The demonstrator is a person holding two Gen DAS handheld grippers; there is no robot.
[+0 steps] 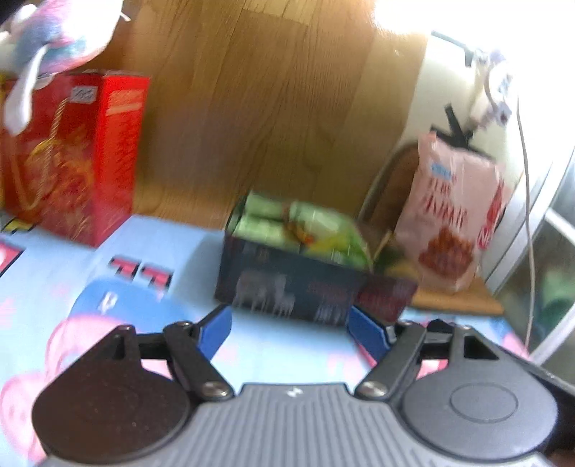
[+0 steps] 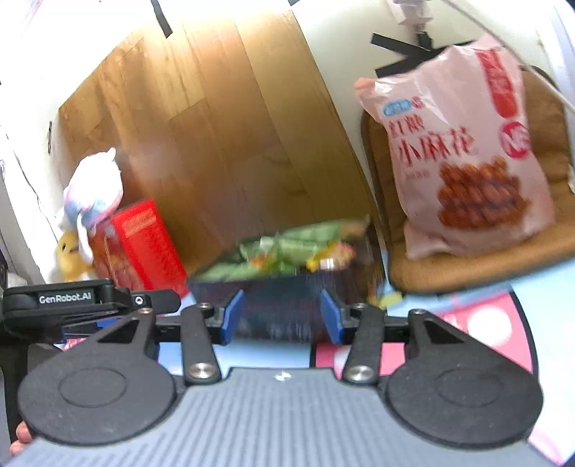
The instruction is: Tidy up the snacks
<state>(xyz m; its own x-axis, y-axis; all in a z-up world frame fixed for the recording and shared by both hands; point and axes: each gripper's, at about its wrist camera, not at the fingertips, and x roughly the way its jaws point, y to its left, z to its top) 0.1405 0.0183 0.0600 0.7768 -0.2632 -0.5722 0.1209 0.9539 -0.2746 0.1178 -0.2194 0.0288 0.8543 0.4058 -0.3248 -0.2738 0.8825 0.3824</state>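
Two tongs apart, box ahead

Both tongs stand apart and hold nothing. Left tongs (image 1: 289, 332) and right tongs (image 2: 282, 316) each face the dark box (image 1: 287, 283) at 12 o'clock, full of green snack packs (image 2: 287, 251). A pink bag (image 2: 463, 151) stands at 2 o'clock on a brown cushion (image 2: 467, 269). A red box (image 1: 82, 154) sits at 10 o'clock under a plush toy (image 1: 50, 32).

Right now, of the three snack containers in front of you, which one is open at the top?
The dark box between the jaws' line of sight: its top is open, showing green snack packets. The red box is closed, and the pink bag is sealed.
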